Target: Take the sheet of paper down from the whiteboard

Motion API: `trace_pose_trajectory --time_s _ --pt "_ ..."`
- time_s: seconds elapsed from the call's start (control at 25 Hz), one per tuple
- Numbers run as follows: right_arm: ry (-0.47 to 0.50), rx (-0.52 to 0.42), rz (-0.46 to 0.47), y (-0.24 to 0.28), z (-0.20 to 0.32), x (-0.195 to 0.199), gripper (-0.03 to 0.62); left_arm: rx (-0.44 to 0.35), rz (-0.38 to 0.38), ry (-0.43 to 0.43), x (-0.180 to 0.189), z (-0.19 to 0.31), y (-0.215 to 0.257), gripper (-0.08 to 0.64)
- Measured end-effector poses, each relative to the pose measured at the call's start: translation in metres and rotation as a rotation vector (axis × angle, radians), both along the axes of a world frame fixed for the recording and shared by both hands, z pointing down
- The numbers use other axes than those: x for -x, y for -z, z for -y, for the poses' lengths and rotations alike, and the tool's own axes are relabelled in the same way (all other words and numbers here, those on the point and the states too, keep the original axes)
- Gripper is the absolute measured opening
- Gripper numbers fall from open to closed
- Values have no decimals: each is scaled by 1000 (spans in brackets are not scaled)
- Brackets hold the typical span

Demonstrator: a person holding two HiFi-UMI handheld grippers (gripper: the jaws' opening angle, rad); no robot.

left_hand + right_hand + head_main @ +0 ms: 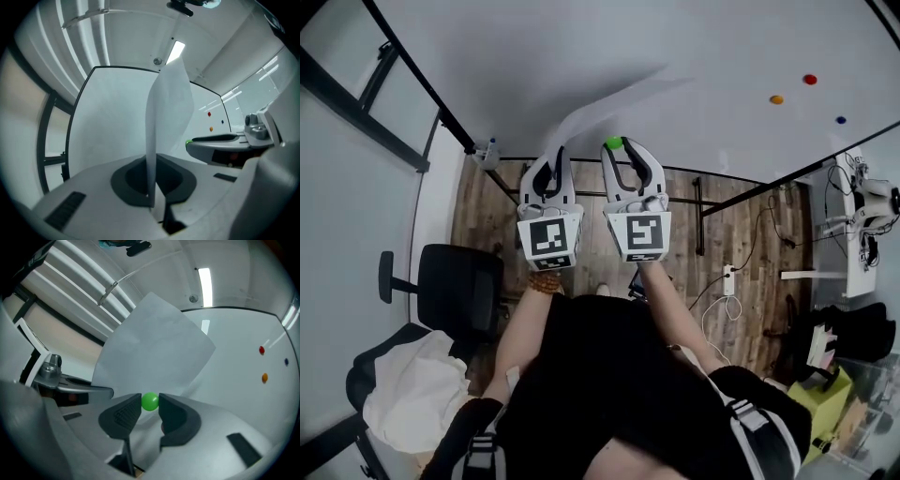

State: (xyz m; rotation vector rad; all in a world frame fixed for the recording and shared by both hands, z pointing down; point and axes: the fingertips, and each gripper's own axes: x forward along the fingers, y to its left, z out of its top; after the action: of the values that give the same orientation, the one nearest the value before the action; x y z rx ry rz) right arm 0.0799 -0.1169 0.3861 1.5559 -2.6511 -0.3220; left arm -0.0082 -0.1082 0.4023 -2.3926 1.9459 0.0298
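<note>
The white sheet of paper stands away from the whiteboard, curling up and to the right. My left gripper is shut on its lower edge; in the left gripper view the sheet rises edge-on from between the jaws of that gripper. My right gripper is shut on a small green magnet, just right of the left one. The right gripper view shows the green magnet pinched between the pads of the gripper, with the paper behind it.
A red magnet, an orange magnet and a blue magnet sit on the board at the right. A black office chair with a white cloth stands at the left. A power strip and cables lie on the wooden floor.
</note>
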Motion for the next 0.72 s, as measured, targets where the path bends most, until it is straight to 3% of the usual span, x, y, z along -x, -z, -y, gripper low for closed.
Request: trace_pose_trajectory --time_s 0.32,0.72 --pt "-3 14 -15 -17 -4 27 114 45 -20 18 29 0 -24 9" --pt "1 91 -17 -42 -4 42 112 63 -10 14 36 -7 -40 9"
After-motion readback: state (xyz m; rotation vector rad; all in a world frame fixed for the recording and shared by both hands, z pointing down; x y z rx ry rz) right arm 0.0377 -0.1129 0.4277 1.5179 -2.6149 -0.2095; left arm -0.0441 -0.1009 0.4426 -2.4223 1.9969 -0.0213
